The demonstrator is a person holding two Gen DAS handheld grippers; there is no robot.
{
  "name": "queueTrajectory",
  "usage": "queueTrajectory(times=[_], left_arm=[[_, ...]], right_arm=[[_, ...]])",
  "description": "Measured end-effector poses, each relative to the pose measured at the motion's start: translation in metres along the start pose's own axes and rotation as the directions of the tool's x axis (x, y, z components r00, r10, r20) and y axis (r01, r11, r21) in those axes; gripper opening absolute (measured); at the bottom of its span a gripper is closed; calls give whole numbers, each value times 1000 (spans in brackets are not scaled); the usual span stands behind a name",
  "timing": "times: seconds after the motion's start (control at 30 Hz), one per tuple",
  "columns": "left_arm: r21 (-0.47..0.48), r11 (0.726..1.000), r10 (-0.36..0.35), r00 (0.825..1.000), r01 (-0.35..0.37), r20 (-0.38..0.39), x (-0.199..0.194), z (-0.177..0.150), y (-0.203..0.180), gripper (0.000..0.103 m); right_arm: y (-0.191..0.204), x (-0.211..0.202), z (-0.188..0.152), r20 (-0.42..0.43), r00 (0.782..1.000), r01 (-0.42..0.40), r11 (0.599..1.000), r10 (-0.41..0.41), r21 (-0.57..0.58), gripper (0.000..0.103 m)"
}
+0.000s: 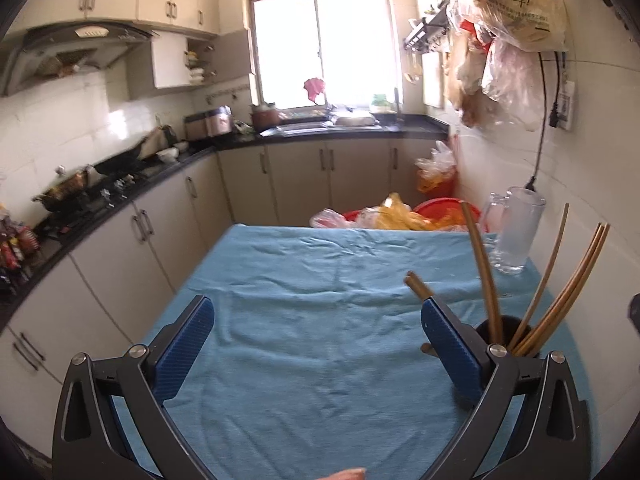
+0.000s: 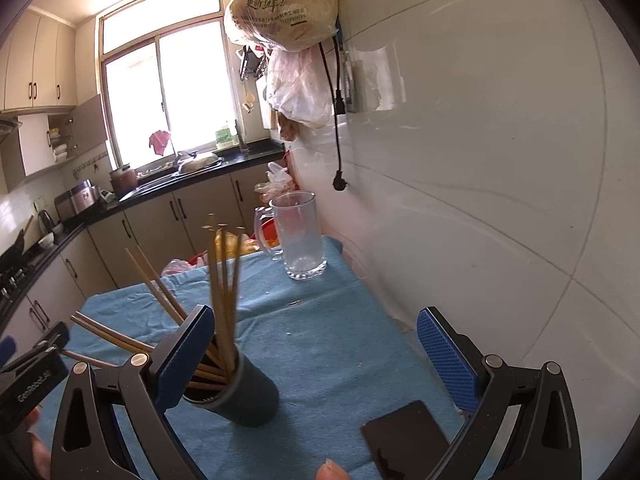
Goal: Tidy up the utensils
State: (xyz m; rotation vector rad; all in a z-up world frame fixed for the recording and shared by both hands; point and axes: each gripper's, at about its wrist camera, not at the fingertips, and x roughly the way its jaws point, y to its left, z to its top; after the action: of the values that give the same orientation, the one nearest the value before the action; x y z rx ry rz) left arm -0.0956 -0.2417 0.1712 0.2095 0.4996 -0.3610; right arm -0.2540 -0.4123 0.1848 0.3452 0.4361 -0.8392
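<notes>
- The left gripper [image 1: 318,330] is hovering over the blue cloth [image 1: 304,280] with its 2 blue-padded fingers [image 1: 188,344] spread wide and nothing between them.
- The dark holder [image 1: 502,336] is standing just beyond that gripper's right finger, partly hidden behind it, at the right side of the table near the wall.
- The chopsticks [image 1: 560,292] are fanning up out of the holder; some are leaning right, a thicker pair is rising nearly upright, and another end is poking out over the tip of the right finger.
- The right gripper [image 2: 314,332] is also standing wide, holding nothing, with the cloth showing between its fingers.
- From the right wrist view, the holder [image 2: 256,396] is sitting just inside and behind the left finger, appearing tilted, with the chopsticks [image 2: 224,292] spreading upward and leftward from it.
- I cannot tell whether that finger is touching the holder's rim.
- A dark phone [image 2: 404,436] is lying flat on the cloth near the right finger's base.
- A glass mug [image 2: 298,236] is standing upright at the far right corner of the table, well apart from both grippers.
- Plastic bags [image 2: 280,8] are hanging on the tiled wall above the mug.
</notes>
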Motion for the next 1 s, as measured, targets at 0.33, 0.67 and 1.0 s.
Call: queueTrajectory(times=[0.33,0.67,1.0], left_arm=[[14,996,-93,993,92,77,-34,2,5,103],[87,994,-76,987,64,144,-94,-37,21,103],[56,996,-67,994,62,91,-130,-96,58,103]], right_arm=[[-5,-24,-7,24,1000,16,1000,-15,-14,103],[-8,-71,-30,53,998,-15,999,17,-41,103],[-5,-127,-86,69,998,0,999,4,-52,103]])
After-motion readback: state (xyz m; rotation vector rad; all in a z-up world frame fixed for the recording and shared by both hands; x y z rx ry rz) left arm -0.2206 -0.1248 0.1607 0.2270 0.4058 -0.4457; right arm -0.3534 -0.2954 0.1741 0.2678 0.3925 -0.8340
